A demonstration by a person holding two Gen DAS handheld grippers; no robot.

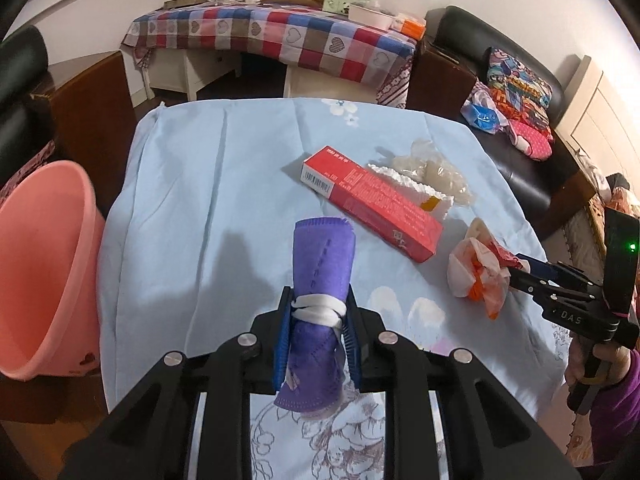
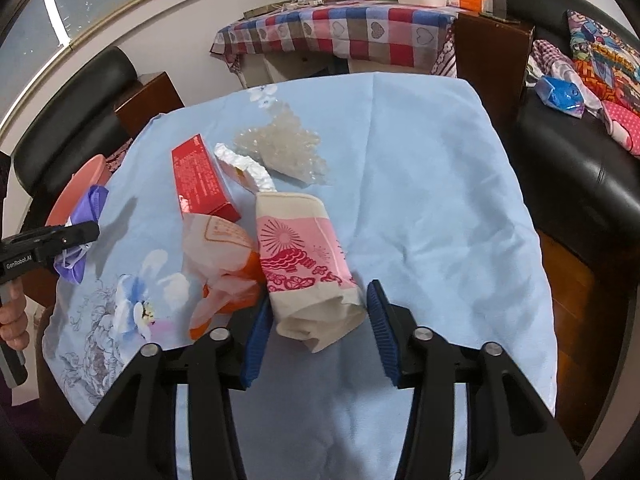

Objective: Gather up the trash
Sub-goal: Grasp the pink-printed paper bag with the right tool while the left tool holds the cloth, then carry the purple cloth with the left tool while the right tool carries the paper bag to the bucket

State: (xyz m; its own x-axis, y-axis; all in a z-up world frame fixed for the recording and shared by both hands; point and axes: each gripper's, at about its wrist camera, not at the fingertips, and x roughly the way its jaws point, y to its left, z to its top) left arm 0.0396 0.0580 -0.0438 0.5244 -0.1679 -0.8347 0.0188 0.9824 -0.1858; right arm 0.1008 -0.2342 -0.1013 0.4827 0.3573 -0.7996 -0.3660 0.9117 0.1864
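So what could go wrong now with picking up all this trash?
The left tongs pinch only the middle of the rolled purple mask, so it might slip before reaching the pink bin. The open right tongs straddle the pink tissue pack, and closing might also snag the orange-and-white wrapper beside it.

From my remote seat, the pink bucket (image 1: 44,264) runs off the left wrist view's left edge, and in the right wrist view only a sliver of its rim shows behind the purple mask (image 2: 82,236). The mask's lower end hides behind the left gripper (image 1: 316,334). The print on the red box (image 1: 372,200) is too small for me to read. The person's hand (image 1: 592,364) is cut off at the right edge.
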